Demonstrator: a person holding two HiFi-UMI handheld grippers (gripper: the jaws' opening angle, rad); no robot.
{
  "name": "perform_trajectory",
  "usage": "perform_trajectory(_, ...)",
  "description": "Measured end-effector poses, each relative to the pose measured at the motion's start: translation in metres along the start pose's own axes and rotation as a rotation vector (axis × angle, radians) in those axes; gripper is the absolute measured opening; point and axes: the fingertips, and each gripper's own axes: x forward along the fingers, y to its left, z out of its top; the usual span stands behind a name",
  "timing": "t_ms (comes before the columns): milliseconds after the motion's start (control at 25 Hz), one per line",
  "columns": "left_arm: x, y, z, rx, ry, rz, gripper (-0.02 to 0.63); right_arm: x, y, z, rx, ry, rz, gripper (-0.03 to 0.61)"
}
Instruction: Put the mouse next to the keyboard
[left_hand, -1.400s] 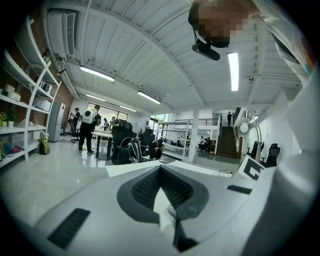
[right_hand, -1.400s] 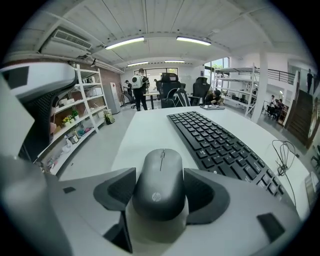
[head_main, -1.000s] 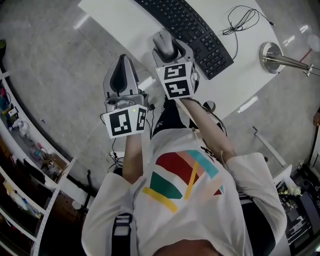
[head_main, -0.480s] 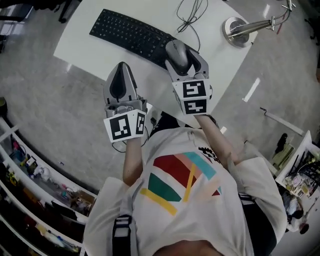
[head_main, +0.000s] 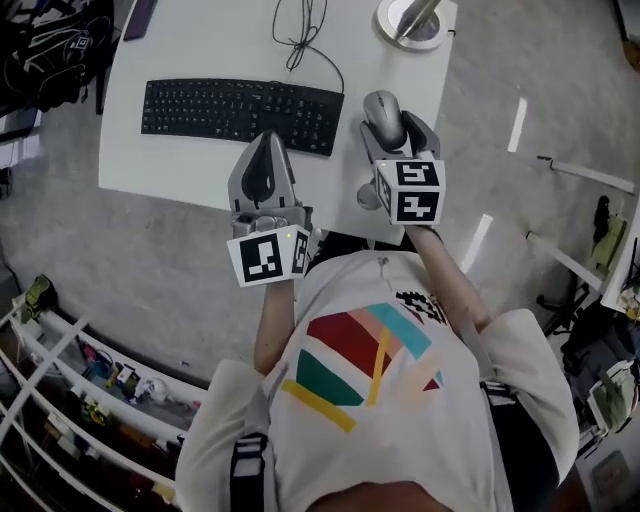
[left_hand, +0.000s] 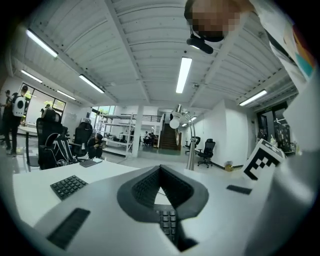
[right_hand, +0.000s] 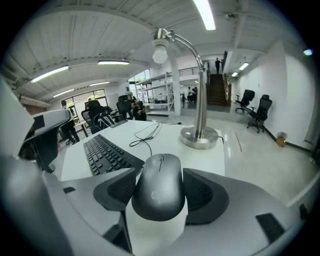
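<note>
Dark grey and smooth-backed, the mouse sits pinched between the jaws of the right gripper, its nose towards the lamp base at the far side of the white table. In the head view it is over the table just beside the right end of the black keyboard; whether its underside already touches the top cannot be told. The carry looks all but done, and the step in hand is the set-down: lower it flat, let the jaws part, and draw the gripper back without dragging the mouse along. The bare strip here is narrow, with the keyboard's end on one side and the table's right edge near on the other, and the near edge lies close under the gripper, so it probably wants placing a little inward. A loose cable lies beyond the keyboard, well apart. The left gripper hovers over the keyboard's near edge, jaws pressed together on nothing.
</note>
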Motion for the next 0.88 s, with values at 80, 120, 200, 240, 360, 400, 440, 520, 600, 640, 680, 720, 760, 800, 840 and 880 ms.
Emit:
perform_trajectory(80,0.005,-0.006,-0.003,0.015,0.020,-0.023,0.043,-0.003,-0.012,-0.013,0.068,0.015,-0.030,0.282)
perform_trajectory(120,0.007,-0.008,-0.004,0.020,0.027,-0.030,0.043,-0.004,-0.017,-0.019,0.088,0.021,-0.042,0.282)
perform_trajectory(200,0.013,-0.012,-0.005,0.037,0.035,-0.038,0.043,-0.004,-0.023,-0.028,0.117,0.037,-0.051,0.282)
perform_trajectory(240,0.016,-0.014,-0.005,0.047,0.038,-0.039,0.043,-0.003,-0.025,-0.032,0.132,0.047,-0.051,0.282)
perform_trajectory(360,0.022,-0.017,-0.005,0.070,0.041,-0.031,0.043,-0.002,-0.027,-0.042,0.156,0.068,-0.052,0.282)
perform_trajectory(400,0.024,-0.017,-0.006,0.072,0.043,-0.030,0.043,-0.002,-0.027,-0.044,0.152,0.070,-0.055,0.282)
perform_trajectory(440,0.025,-0.019,-0.007,0.074,0.046,-0.030,0.043,-0.002,-0.027,-0.045,0.145,0.070,-0.058,0.282)
perform_trajectory(520,0.027,-0.023,-0.010,0.078,0.055,-0.037,0.043,-0.002,-0.027,-0.046,0.132,0.067,-0.066,0.282)
perform_trajectory(600,0.029,-0.027,-0.014,0.075,0.067,-0.045,0.043,0.000,-0.026,-0.047,0.131,0.065,-0.075,0.282)
perform_trajectory(640,0.030,-0.028,-0.017,0.073,0.073,-0.049,0.043,0.002,-0.026,-0.046,0.133,0.060,-0.080,0.282)
perform_trajectory(680,0.032,-0.030,-0.018,0.071,0.078,-0.053,0.043,0.004,-0.026,-0.046,0.132,0.055,-0.085,0.282)
perform_trajectory(720,0.033,-0.031,-0.020,0.067,0.081,-0.057,0.043,0.006,-0.025,-0.046,0.128,0.054,-0.090,0.282)
perform_trajectory(760,0.034,-0.032,-0.020,0.064,0.083,-0.060,0.043,0.007,-0.025,-0.046,0.122,0.056,-0.094,0.282)
perform_trajectory(800,0.034,-0.034,-0.021,0.062,0.085,-0.062,0.043,0.007,-0.025,-0.047,0.117,0.059,-0.095,0.282)
perform_trajectory(840,0.035,-0.035,-0.021,0.061,0.086,-0.064,0.043,0.007,-0.024,-0.048,0.114,0.061,-0.093,0.282)
perform_trajectory(880,0.035,-0.035,-0.021,0.062,0.087,-0.066,0.043,0.007,-0.024,-0.049,0.115,0.064,-0.090,0.282)
